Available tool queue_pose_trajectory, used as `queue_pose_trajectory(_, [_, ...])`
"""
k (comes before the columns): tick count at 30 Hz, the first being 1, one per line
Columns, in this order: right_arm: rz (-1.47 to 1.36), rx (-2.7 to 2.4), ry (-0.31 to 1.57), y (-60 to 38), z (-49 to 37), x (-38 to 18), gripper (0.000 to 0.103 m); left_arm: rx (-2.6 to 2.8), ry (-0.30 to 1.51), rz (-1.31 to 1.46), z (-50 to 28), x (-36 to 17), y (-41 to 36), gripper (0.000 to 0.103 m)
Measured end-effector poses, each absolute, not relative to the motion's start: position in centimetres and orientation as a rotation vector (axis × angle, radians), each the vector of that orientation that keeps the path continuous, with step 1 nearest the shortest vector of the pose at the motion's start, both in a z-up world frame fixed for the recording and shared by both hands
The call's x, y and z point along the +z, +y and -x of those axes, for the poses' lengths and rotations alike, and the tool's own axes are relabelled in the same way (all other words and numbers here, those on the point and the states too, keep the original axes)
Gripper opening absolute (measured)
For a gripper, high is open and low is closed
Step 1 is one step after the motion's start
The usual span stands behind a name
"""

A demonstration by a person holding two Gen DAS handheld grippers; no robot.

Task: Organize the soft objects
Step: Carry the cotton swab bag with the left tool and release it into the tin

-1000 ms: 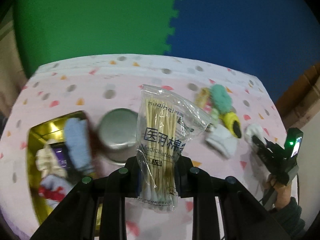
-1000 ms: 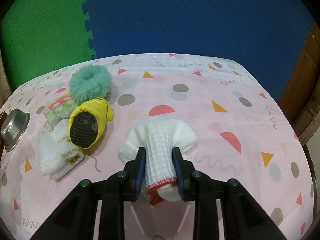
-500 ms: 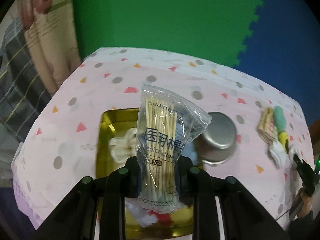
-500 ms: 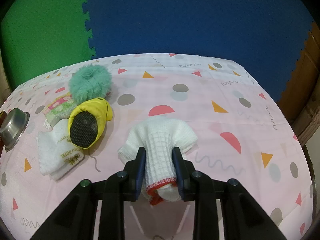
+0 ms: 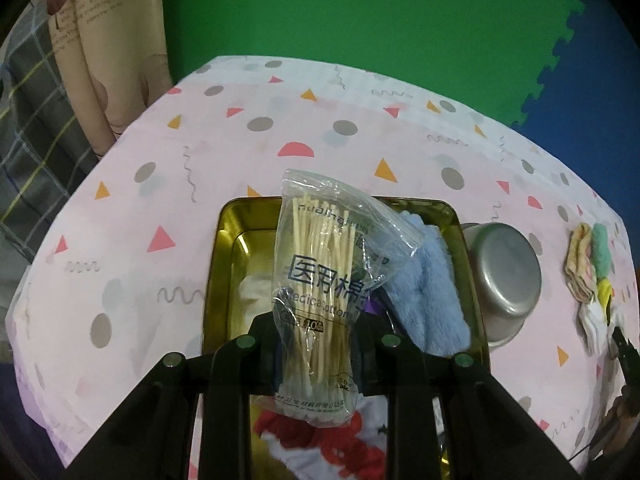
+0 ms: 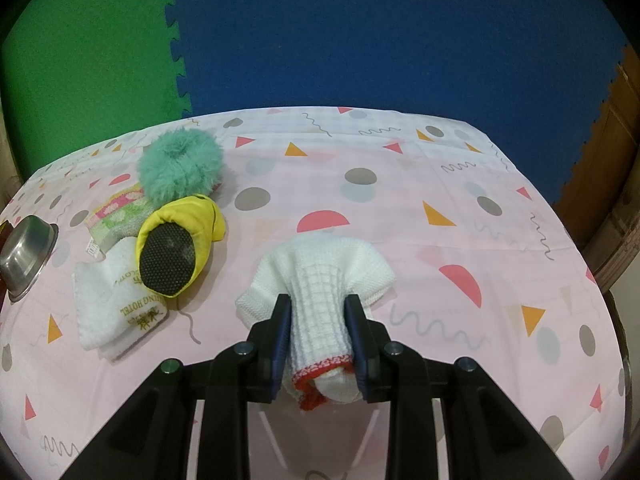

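My left gripper (image 5: 316, 344) clamps the cotton swab bag (image 5: 320, 280) over the gold tray (image 5: 474, 264); my right gripper (image 6: 318, 336) pinches the white knit cloth (image 6: 320, 276) on the bench. Risk: the slippery bag may slide from the jaws and miss the tray.

A desk (image 6: 400, 216) is covered by a pale pink cloth printed with grey dots, orange and red triangles and squiggles. Directly on it lie a gold metal tray (image 5: 224, 264), with a steel bowl (image 5: 504, 272) just beside it; a fluffy teal puff (image 6: 180, 164); a striped folded cloth (image 6: 120, 216); a white hotel towel (image 6: 112, 304); and a yellow slipper (image 6: 176, 244), resting partly on the towel.
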State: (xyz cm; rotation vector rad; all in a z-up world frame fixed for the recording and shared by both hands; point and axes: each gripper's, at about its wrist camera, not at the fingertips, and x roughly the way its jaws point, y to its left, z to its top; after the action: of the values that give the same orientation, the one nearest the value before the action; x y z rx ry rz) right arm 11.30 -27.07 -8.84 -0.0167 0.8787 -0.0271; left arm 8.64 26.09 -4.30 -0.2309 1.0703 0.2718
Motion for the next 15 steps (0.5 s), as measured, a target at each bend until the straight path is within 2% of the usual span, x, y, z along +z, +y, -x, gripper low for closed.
queue_pose_trajectory(5, [0.017, -0.027, 0.879, -27.0, -11.3, -8.8, 0.029, 0.285, 1.086, 0.226, -9.8, -5.5, 26.3, 0.028])
queue_pose_trajectory(7, [0.017, -0.028, 0.879, -27.1, -11.3, -8.8, 0.029, 0.289, 1.091, 0.22, -10.0, -5.7, 26.3, 0.038])
queue_pose_trajectory(11, [0.019, -0.028, 0.882, -27.1, -11.3, -8.9, 0.03, 0.295, 1.066, 0.193, -9.7, -5.4, 26.0, 0.076])
queue_pose_trajectory(15, [0.021, -0.03, 0.885, -27.2, -11.4, -8.9, 0.03, 0.268, 1.034, 0.156, -9.0, -4.4, 25.4, 0.085])
